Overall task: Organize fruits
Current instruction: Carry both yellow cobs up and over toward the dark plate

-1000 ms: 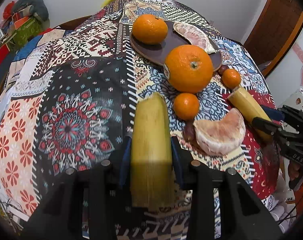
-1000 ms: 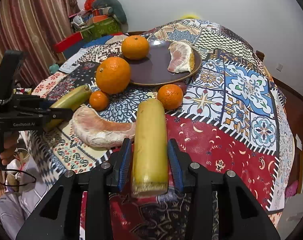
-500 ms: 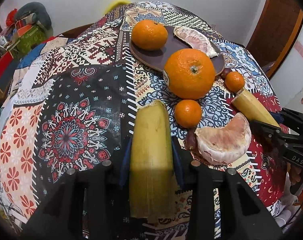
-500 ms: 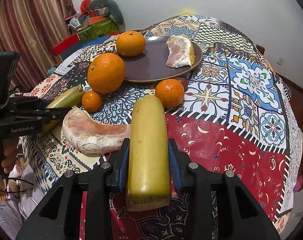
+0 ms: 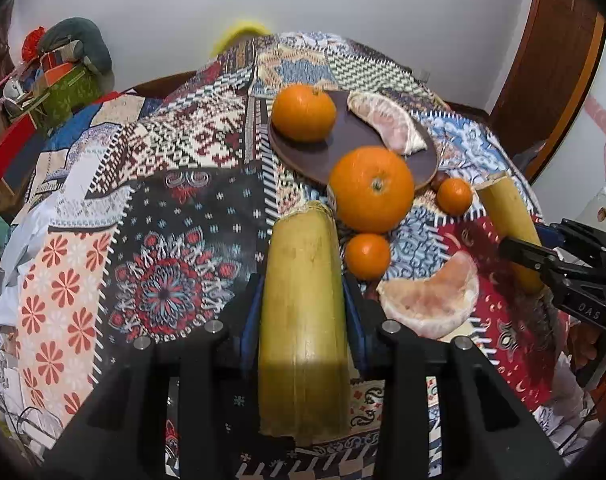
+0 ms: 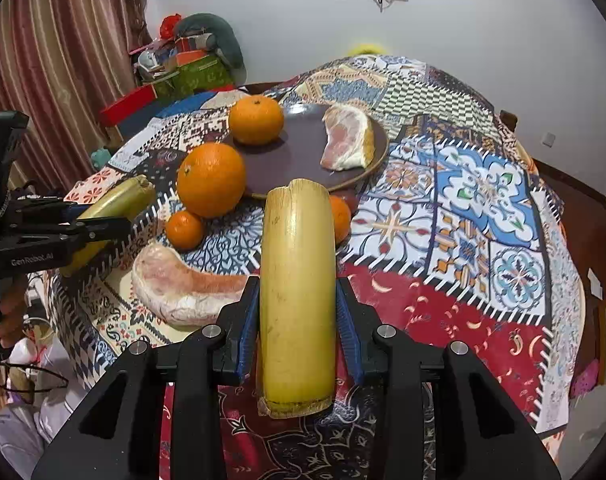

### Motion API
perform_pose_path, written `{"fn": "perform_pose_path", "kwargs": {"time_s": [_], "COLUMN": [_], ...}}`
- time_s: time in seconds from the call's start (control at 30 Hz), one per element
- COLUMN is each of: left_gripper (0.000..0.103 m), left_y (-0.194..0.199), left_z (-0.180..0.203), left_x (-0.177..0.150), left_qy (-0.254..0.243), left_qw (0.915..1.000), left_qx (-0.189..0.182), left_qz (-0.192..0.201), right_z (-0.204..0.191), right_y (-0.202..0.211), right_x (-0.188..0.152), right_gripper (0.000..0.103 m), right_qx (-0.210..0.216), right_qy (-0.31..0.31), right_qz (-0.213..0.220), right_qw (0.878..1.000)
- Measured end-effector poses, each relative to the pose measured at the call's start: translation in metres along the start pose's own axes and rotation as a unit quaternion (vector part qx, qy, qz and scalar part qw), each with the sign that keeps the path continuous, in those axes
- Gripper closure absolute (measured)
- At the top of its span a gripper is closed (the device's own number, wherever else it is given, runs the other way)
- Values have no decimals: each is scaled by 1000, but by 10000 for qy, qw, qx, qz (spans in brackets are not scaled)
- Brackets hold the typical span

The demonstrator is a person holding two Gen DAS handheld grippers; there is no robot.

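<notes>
Both grippers, left (image 5: 303,304) and right (image 6: 297,312), clamp cane pieces (image 5: 303,320) pointing twelve o'clock; plate (image 6: 303,160) lies dead ahead, nearer my right.

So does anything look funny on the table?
Only one orange and one pomelo wedge sit on the brown plate. The big orange and another wedge lie loose on the cloth.

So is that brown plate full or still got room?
Still room: the plate holds only an orange and a pomelo wedge.
</notes>
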State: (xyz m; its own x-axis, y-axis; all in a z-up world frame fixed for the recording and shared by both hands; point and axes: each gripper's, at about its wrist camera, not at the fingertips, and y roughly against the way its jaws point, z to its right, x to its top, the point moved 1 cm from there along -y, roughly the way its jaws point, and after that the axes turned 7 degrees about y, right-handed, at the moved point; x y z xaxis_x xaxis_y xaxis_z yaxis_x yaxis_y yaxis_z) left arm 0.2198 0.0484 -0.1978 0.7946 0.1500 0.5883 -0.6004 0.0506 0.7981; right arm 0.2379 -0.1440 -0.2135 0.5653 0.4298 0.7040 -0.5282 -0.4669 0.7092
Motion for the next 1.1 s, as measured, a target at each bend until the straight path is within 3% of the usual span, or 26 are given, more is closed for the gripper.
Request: {"fn": "perform_pose_path", "kwargs": {"time_s": [0.57,1.1], "left_gripper": [65,65], "left_y": [14,-5], "left_z": [19,45], "left_x": [44,92], "left_qy": [-12,-161], "left_qw": [9982,9964], "left_qx": [-203,-437], "left_qz": [562,713], "right_z": [3,12], "right_y": [17,5], "right_x": [37,82], "right_gripper": [70,70], "right_qx": [-291,-387], "right_qy": [268,413], "right_qz": [450,840], "right_qw": [9982,9949]}}
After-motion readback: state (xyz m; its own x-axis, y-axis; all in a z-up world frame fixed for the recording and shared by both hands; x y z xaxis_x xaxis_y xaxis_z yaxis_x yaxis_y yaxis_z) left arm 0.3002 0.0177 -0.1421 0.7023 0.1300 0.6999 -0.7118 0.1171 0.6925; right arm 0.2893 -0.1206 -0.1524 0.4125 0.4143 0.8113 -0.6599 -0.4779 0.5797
